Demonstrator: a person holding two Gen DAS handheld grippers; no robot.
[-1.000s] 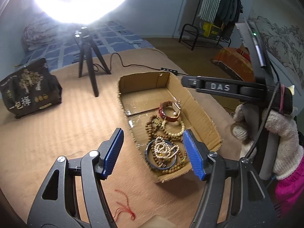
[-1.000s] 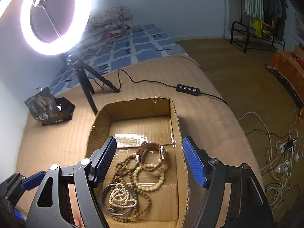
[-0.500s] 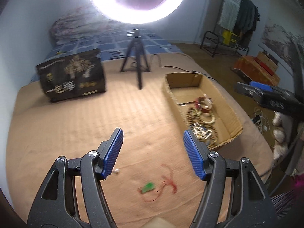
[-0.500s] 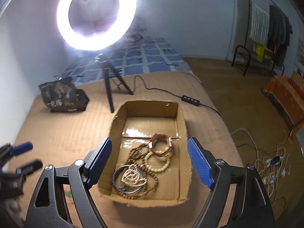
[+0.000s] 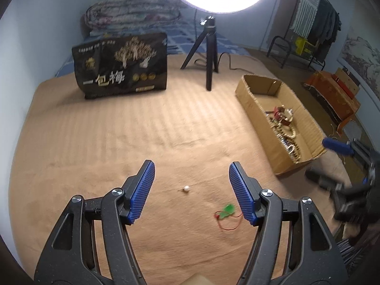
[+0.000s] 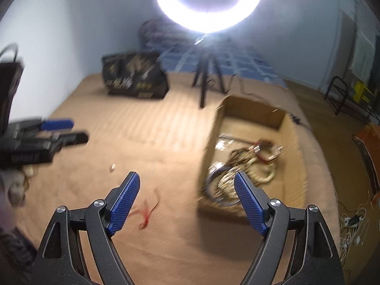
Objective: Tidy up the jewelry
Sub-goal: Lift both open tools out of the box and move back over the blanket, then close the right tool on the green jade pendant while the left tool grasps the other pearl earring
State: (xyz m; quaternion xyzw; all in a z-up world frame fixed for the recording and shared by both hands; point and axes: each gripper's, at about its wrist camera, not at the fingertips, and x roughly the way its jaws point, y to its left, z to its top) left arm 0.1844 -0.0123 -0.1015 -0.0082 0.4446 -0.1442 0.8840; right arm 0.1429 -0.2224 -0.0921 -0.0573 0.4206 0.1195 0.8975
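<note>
A cardboard box (image 5: 256, 99) on the tan bedcover holds several bead bracelets (image 5: 288, 137) and a red watch; it also shows in the right wrist view (image 6: 213, 128), with the jewelry (image 6: 247, 163) inside. A small white pearl piece (image 5: 186, 188) and a green pendant on a red cord (image 5: 226, 210) lie loose on the cover. My left gripper (image 5: 191, 191) is open and empty, with the pearl piece between its fingertips. My right gripper (image 6: 187, 201) is open and empty, above the cover left of the box, near the red cord (image 6: 147, 211).
A black snack bag (image 5: 121, 66) stands at the back left. A ring light on a tripod (image 5: 210, 54) stands behind the box. The bed's edge drops off right of the box, with cables on the floor (image 6: 353, 220).
Both grippers have swung left, away from the box, toward the loose pieces on the cover. The left gripper now frames the pearl piece. The right wrist view is blurred by motion.
</note>
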